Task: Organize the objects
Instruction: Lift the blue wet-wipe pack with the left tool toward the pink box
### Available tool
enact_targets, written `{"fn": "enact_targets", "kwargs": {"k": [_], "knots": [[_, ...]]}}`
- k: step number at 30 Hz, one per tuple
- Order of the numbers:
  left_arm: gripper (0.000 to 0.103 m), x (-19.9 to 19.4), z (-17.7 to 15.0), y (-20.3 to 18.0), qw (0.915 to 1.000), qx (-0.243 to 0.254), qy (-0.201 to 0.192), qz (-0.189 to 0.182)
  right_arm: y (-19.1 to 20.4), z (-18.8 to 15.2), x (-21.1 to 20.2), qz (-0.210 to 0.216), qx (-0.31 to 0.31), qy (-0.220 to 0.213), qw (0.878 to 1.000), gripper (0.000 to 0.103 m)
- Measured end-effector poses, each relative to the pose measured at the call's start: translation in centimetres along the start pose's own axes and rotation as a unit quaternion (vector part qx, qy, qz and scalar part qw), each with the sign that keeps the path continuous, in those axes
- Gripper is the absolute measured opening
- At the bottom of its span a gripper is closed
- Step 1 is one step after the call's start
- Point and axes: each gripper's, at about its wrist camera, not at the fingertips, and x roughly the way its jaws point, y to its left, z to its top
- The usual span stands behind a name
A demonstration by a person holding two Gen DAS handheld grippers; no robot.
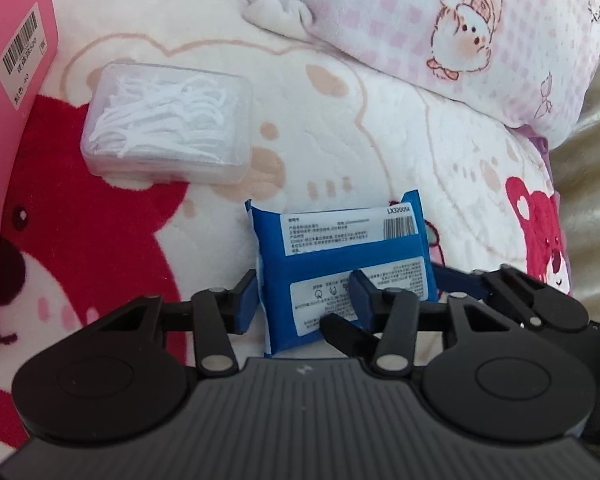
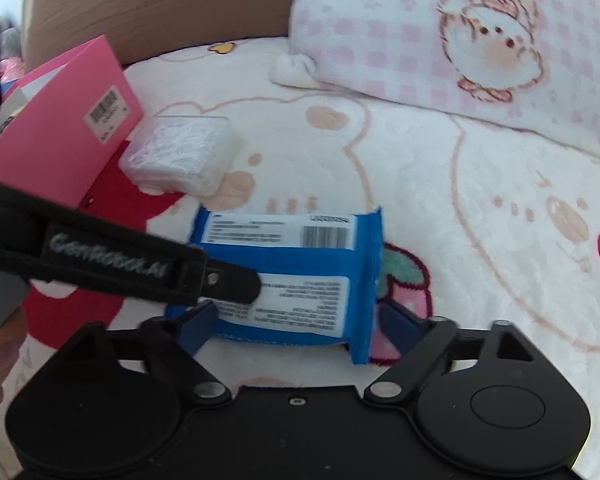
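The left claw (image 1: 302, 292) is standing narrow around the left part of a blue plastic packet of wipes with white printed labels (image 1: 340, 264), one blue finger on its edge and one lying on its top; if the fingers are really pressing, I cannot tell. The right claw (image 2: 296, 322) is standing wide, the same packet (image 2: 296, 272) lying between its fingers on the fluffy bear-print blanket (image 2: 440, 200). Beyond the left claw, to its left, a clear plastic box of white floss picks (image 1: 168, 128) is resting beside a pink cardboard box (image 1: 16, 92).

1 blue pack (image 1: 342, 264), 1 clear box (image 1: 166, 122), 1 pink box (image 1: 16, 60), prob. 1 pillow (image 1: 460, 40).
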Motion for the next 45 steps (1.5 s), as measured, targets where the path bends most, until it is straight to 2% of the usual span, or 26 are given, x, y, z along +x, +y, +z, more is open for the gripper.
{"fn": "enact_targets", "kwargs": {"k": [4,14,19,28,37,45], "knots": [[0.041,-0.6,-0.4,-0.1,1.0000,0.001,0.001,0.001,1.3,-0.1,-0.6,-0.009,-0.012,-0.002,1.000,0.076],[0.040,-4.0,-3.2,-1.1,0.9980,0.056,0.010,0.027,3.9,-0.7,-2.8,-0.002,0.041,0.038,0.998,0.078],[0.040,-6.3,-4.5,0.1,0.9972,0.067,0.022,0.025,6.8,-1.1,-4.0,-0.003,0.028,0.054,0.998,0.077],[0.040,-9.7,-5.9,2.7,0.9968,0.074,0.026,0.018,10.7,-1.1,-5.4,0.011,0.028,0.084,0.996,0.077],[0.040,-13.4,-6.8,3.9,0.9947,0.092,0.022,0.039,13.6,-0.7,-6.6,0.046,0.038,0.107,0.992,0.078],[0.040,-16.9,-7.1,4.9,0.9927,0.106,0.014,0.056,16.4,0.0,-7.8,0.065,0.020,0.107,0.992,0.078]]}}
